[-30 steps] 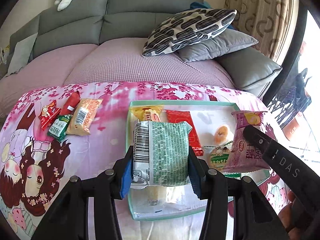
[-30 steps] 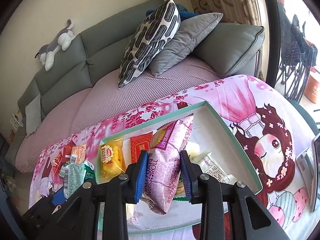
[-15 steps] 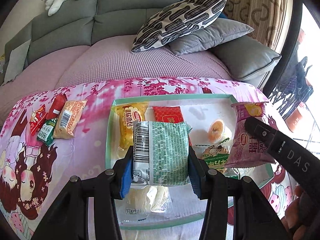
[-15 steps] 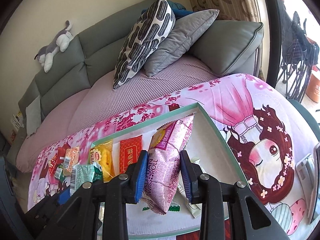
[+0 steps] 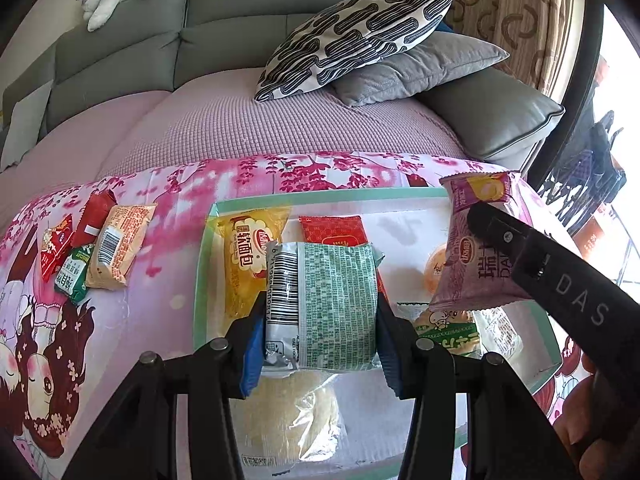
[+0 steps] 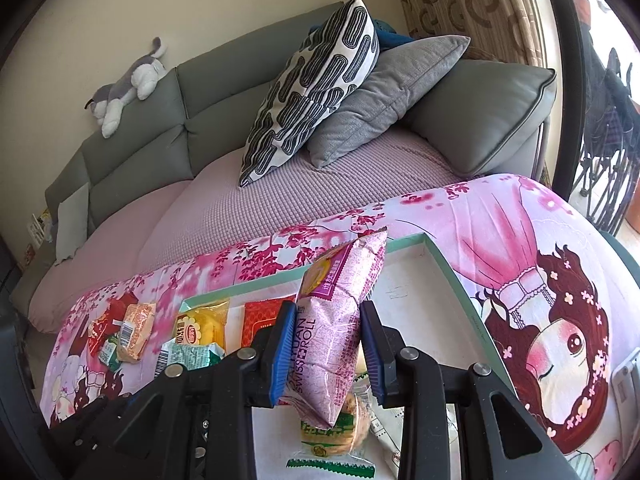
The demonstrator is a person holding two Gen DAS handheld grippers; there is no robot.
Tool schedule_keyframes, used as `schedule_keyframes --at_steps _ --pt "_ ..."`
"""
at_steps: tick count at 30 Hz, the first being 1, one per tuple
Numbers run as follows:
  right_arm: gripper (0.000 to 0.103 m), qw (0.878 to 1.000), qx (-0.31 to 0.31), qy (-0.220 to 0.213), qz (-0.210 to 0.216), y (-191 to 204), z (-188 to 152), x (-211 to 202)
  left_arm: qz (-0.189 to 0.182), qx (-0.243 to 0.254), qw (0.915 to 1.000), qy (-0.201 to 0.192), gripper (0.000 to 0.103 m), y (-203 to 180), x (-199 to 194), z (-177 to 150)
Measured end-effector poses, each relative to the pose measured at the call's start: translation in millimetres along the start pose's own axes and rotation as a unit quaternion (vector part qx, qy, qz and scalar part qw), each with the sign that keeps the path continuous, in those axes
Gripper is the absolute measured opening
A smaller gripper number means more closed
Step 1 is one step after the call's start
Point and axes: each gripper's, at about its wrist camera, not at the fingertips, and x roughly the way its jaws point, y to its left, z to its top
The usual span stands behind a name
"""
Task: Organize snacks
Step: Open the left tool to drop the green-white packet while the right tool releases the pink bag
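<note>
Left tool (image 5: pixel 320 316) pinched green pack (image 5: pixel 324 304), long axis pointing away, over tray (image 5: pixel 202 280) middle. Right tool (image 6: pixel 326 352) pinched pink roll (image 6: pixel 340 320) upright, over tray's right half.

You see a green-and-white packet (image 5: pixel 332 304) with its barcode side up, held above the mint-rimmed tray (image 5: pixel 202 280); a pink Swiss roll bag (image 6: pixel 340 320) is held upright over the tray's right part; in the tray lie a yellow bread pack (image 5: pixel 248 256), a red sachet (image 5: pixel 334 230) and a clear-wrapped bun (image 5: pixel 298 416); four small packets (image 5: pixel 96 252) lie clustered on the cloth left of the tray.
</note>
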Motion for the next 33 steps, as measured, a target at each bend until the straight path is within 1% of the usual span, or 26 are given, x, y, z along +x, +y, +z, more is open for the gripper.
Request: schedule_keyframes --at_steps 10,20,23,25,27,28,29,30,31,32,33 --pt "0.035 1.0 -0.022 0.014 -0.005 7 -5 15 -0.006 0.012 0.9999 0.007 0.05 -7 14 -2" --pt "0.037 0.998 -0.031 0.047 -0.015 11 -13 29 0.006 0.015 0.9998 0.015 0.051 -9 20 -4" --pt "0.037 0.998 -0.029 0.054 -0.015 11 -14 31 0.006 0.013 0.9998 0.017 0.052 -9 20 -5" --pt "0.037 0.998 -0.033 0.058 -0.018 12 -14 31 0.003 0.008 0.9997 0.021 0.06 -7 20 -4" --pt "0.038 0.997 -0.037 0.06 -0.022 14 -14 30 -0.002 -0.002 0.9997 0.025 0.063 -4 19 -4" --pt "0.039 0.997 -0.039 0.06 -0.025 15 -14 29 -0.005 -0.008 0.9996 0.025 0.063 -2 18 -4" --pt "0.043 0.997 -0.04 0.061 -0.027 16 -13 28 -0.007 -0.012 0.9996 0.026 0.063 0 16 -4" --pt "0.052 0.997 -0.04 0.061 -0.029 16 -13 27 -0.009 -0.015 0.9995 0.025 0.063 1 15 -3" --pt "0.056 0.997 -0.04 0.059 -0.031 17 -12 25 -0.01 -0.017 0.9995 0.025 0.063 2 13 -3" --pt "0.059 0.997 -0.04 0.056 -0.034 18 -11 22 -0.008 -0.017 0.9995 0.024 0.063 3 12 -3" --pt "0.059 0.997 -0.04 0.053 -0.036 18 -10 19 -0.007 -0.017 0.9996 0.023 0.064 4 10 -3"
